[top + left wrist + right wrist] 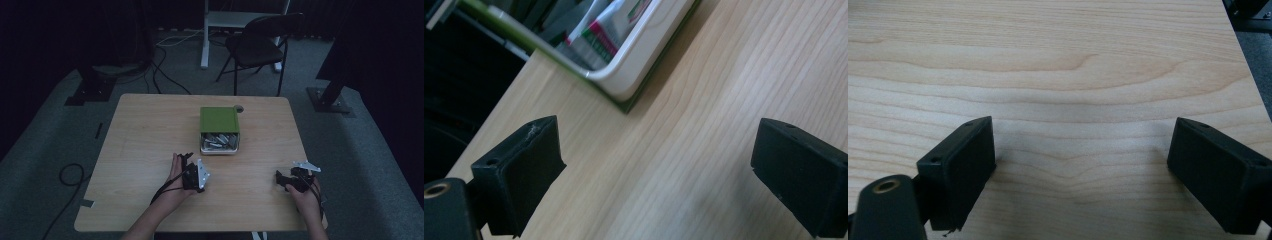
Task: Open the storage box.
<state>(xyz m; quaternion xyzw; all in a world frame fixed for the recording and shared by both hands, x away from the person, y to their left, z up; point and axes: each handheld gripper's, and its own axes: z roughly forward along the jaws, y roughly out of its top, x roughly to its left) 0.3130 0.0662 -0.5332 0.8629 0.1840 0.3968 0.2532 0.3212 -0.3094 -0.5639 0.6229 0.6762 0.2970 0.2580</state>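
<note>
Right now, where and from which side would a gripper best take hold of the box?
Probably the white tray rim at the box's near open end, from the person's side: the green lid covers the far part, and the left gripper, jaws open, already faces that rim.

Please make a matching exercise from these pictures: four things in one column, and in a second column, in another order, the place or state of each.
Things:
1. green lid
2. white tray
3. left gripper
4. folding chair

Places or states:
A. on the floor beyond the table
B. open above bare wood
C. holds packets
D. covers the tray's far part

Pairs: 1-D, 2-C, 3-B, 4-A
</note>
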